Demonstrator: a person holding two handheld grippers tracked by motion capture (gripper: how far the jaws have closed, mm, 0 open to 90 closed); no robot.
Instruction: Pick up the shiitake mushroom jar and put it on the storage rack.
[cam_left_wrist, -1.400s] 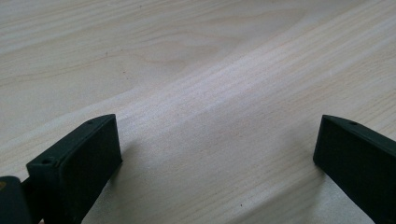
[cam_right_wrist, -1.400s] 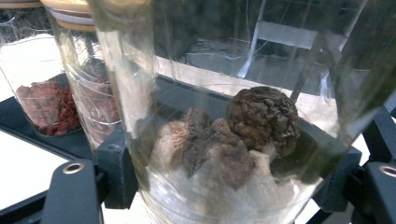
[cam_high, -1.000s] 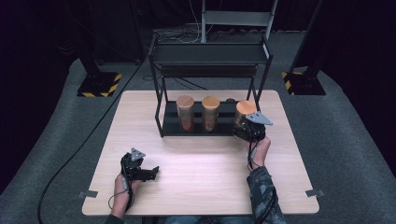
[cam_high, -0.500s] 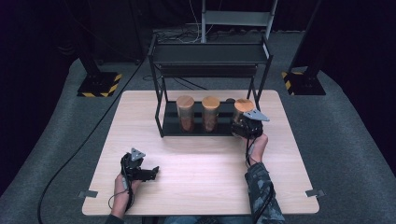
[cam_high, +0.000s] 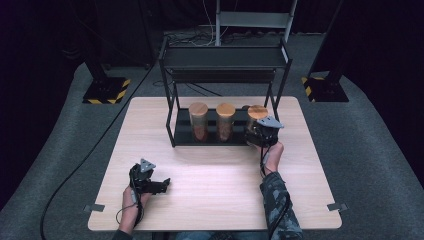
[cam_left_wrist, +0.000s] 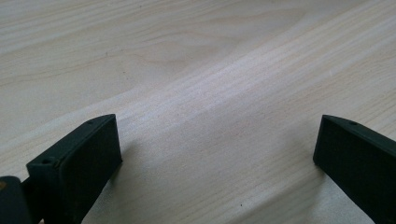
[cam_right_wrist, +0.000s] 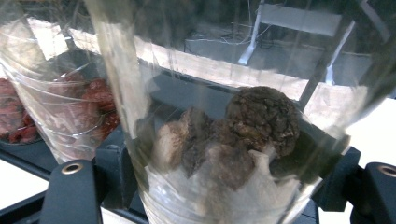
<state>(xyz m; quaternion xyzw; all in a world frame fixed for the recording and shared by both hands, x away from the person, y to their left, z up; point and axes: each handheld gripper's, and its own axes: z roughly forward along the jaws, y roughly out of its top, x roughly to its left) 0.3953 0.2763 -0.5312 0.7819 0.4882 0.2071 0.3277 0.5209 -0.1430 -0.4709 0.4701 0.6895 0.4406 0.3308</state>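
Note:
Three glass jars with wooden lids stand on the low shelf of a black rack (cam_high: 176, 137). My right gripper (cam_high: 258, 131) is shut on the rightmost jar (cam_high: 257, 112) at the shelf's right end. In the right gripper view this jar (cam_right_wrist: 224, 140) holds dark brown lumps and sits between both jaws; the middle jar (cam_right_wrist: 60, 107) with red pieces is to its left. My left gripper (cam_high: 161, 185) rests on the table near the front left, jaws open. The left gripper view has bare wood between the fingers (cam_left_wrist: 79, 158).
The wooden table (cam_high: 220, 200) has bare room across its middle and front. The rack's upper shelf (cam_high: 225, 57) overhangs the jars. The left jar (cam_high: 198, 120) and middle jar (cam_high: 225, 120) stand close together. Dark floor, cables and stands surround the table.
My right gripper with the jar has shifted slightly left and farther in toward the rack shelf. The left gripper has stayed in place.

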